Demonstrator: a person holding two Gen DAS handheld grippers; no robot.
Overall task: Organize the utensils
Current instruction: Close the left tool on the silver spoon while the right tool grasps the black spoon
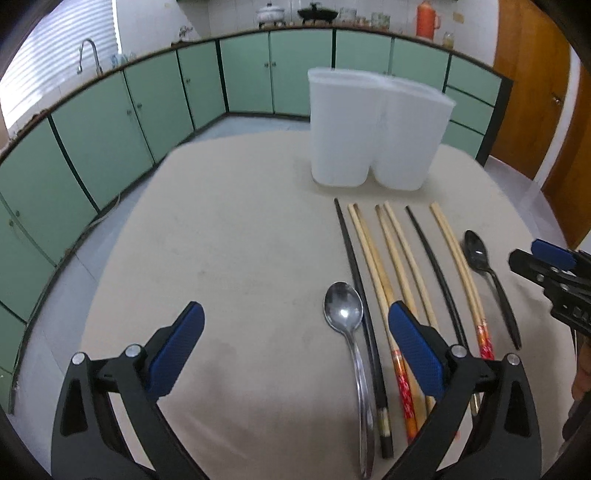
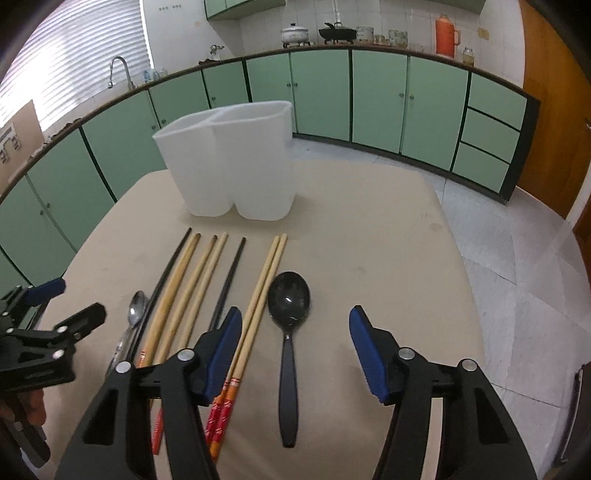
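Observation:
A white two-compartment holder (image 1: 376,129) (image 2: 229,162) stands at the far side of the beige table (image 1: 236,229). In front of it lie several chopsticks, bamboo (image 1: 373,258) (image 2: 264,280) and black (image 1: 354,258) (image 2: 229,280), in a row. A metal spoon (image 1: 343,310) (image 2: 135,314) lies at their left, a black plastic spoon (image 1: 480,258) (image 2: 289,306) at their right. My left gripper (image 1: 295,321) is open above the metal spoon's bowl. My right gripper (image 2: 295,332) is open above the black spoon. Both are empty.
Green kitchen cabinets (image 2: 376,96) run around behind the table, with a sink tap (image 1: 88,55) at left and pots and an orange flask (image 2: 445,33) on the counter. A wooden door (image 1: 532,81) is at right. Tiled floor (image 2: 517,258) lies beyond the table's right edge.

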